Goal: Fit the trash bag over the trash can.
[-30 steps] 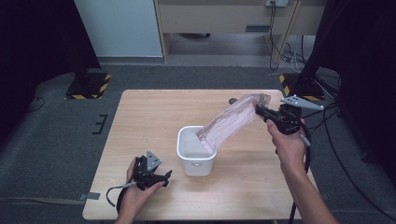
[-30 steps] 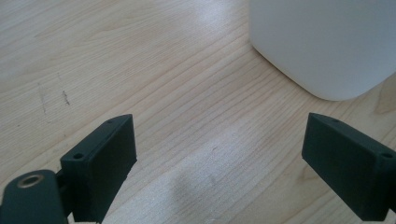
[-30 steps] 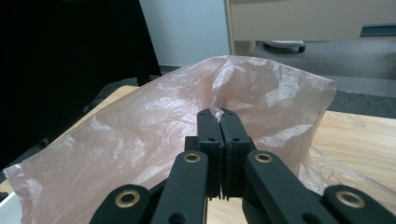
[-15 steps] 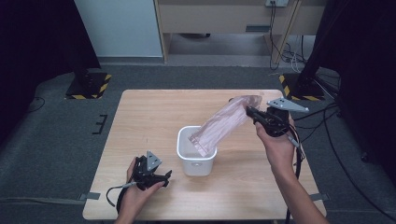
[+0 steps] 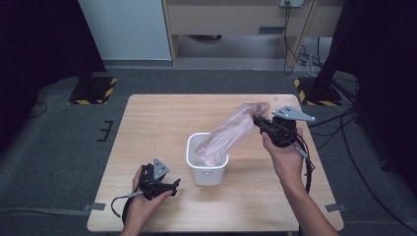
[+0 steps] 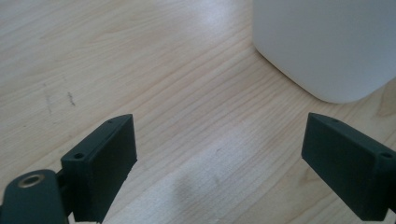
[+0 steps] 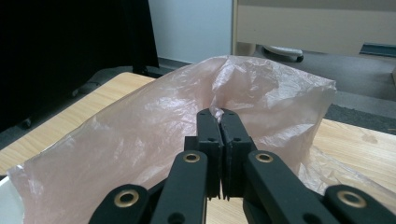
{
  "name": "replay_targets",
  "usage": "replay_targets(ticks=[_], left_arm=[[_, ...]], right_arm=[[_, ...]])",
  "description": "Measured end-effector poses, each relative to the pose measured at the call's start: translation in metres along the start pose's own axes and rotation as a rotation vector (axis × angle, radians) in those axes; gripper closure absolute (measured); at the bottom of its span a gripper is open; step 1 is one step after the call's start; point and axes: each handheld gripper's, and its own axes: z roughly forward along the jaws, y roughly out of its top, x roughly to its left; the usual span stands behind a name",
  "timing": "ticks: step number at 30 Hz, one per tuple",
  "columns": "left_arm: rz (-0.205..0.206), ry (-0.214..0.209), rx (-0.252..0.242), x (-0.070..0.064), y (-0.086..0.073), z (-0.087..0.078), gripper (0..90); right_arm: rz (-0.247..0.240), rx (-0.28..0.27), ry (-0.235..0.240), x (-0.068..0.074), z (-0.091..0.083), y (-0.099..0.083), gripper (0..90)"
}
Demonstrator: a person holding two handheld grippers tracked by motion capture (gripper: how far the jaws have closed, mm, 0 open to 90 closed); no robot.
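A thin pink plastic bag [image 5: 231,130] stretches from my right gripper [image 5: 259,119] down into a small white bin [image 5: 207,170] in the middle of the wooden table [image 5: 157,128]. The right gripper [image 7: 220,113] is shut on the bag's upper edge, and the pink film [image 7: 140,140] billows ahead of its jaws. The bag's lower end hangs inside the bin's mouth. My left gripper [image 5: 172,184] rests low on the table at the front left, open, with nothing between its jaws. In the left gripper view [image 6: 219,149] the bin's white wall [image 6: 322,46] stands just ahead to the right.
Grey carpet surrounds the table. A wooden cabinet [image 5: 231,19] and a pale panel [image 5: 125,29] stand beyond the far edge. Cables [image 5: 305,54] and a black stand base [image 5: 322,91] lie at the back right. Dark curtains flank both sides.
My right gripper has moved left and toward the front with the bag, bringing the bag's lower end deeper over the bin. The left gripper has stayed put.
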Motion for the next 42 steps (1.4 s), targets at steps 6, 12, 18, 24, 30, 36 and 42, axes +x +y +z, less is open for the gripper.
replay_targets(ticks=[6, 12, 18, 24, 30, 36, 42], left_arm=[[-0.002, 0.011, -0.024, 0.002, 0.002, -0.005, 12.9], [0.005, 0.018, -0.054, 0.002, 0.006, -0.011, 21.5], [-0.006, 0.020, -0.089, 0.007, 0.010, -0.018, 27.4], [-0.063, 0.004, -0.131, 0.014, 0.012, -0.027, 34.2], [-0.092, 0.004, -0.167, 0.019, 0.014, -0.036, 42.4], [-0.113, -0.018, -0.217, 0.016, 0.021, -0.042, 46.1], [-0.125, -0.029, -0.266, 0.014, 0.029, -0.053, 47.2]], right_arm=[[-0.041, 0.010, 0.006, 0.012, 0.005, -0.003, 88.5], [-0.068, 0.028, 0.032, 0.022, 0.009, -0.008, 88.5], [-0.109, 0.033, 0.050, 0.032, 0.012, -0.012, 88.4], [-0.147, 0.036, 0.071, 0.041, 0.013, -0.017, 88.6], [-0.191, 0.038, 0.083, 0.053, 0.018, -0.021, 88.6], [-0.220, 0.045, 0.116, 0.066, 0.021, -0.025, 88.6], [-0.220, 0.056, 0.189, 0.073, 0.027, -0.028, 88.6]])
